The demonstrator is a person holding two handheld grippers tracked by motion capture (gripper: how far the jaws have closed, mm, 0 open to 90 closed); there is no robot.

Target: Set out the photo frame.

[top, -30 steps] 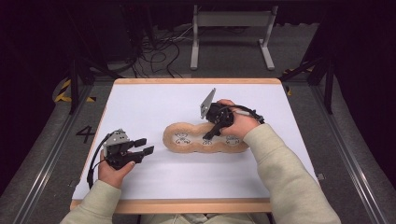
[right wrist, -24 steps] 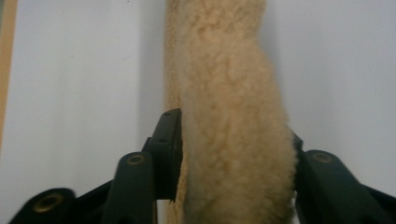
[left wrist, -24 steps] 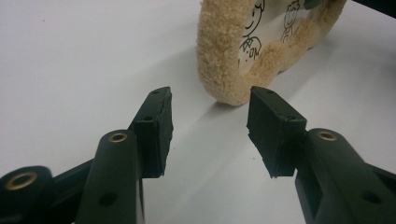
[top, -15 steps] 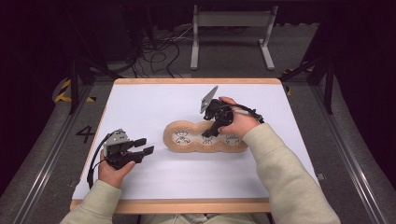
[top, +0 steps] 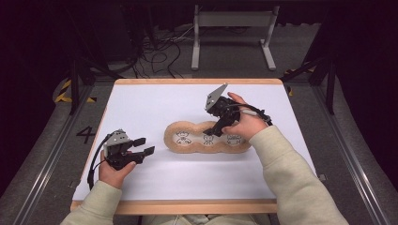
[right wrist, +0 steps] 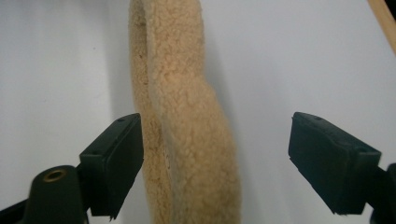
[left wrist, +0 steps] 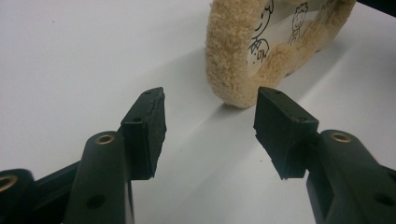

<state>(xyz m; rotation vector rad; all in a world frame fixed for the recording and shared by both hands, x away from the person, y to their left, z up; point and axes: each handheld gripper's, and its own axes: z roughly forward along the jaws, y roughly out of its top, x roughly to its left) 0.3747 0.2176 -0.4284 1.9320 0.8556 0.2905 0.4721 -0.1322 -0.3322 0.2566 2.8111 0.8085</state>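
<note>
Two grippers work over a white table (top: 141, 103), with a fuzzy tan mat (top: 206, 138) of three joined rings lying flat near its middle. At the left, the left gripper (top: 143, 146) hovers just off the mat's left end, jaws apart and empty; they have just been opening a little further. In its own view the mat's rounded end (left wrist: 233, 56) sits a short way beyond the pads. At the right, the right gripper (top: 213, 130) stands over the mat's middle, its jaws having just sprung wide, the plush rim (right wrist: 187, 121) between them but no longer pinched. One risk: the left pad (right wrist: 114, 158) sits very near the pile, so lifting away could snag and drag the mat askew. The right hand (top: 246, 124) covers part of the third ring, and the small drawings inside are too small to read.
</note>
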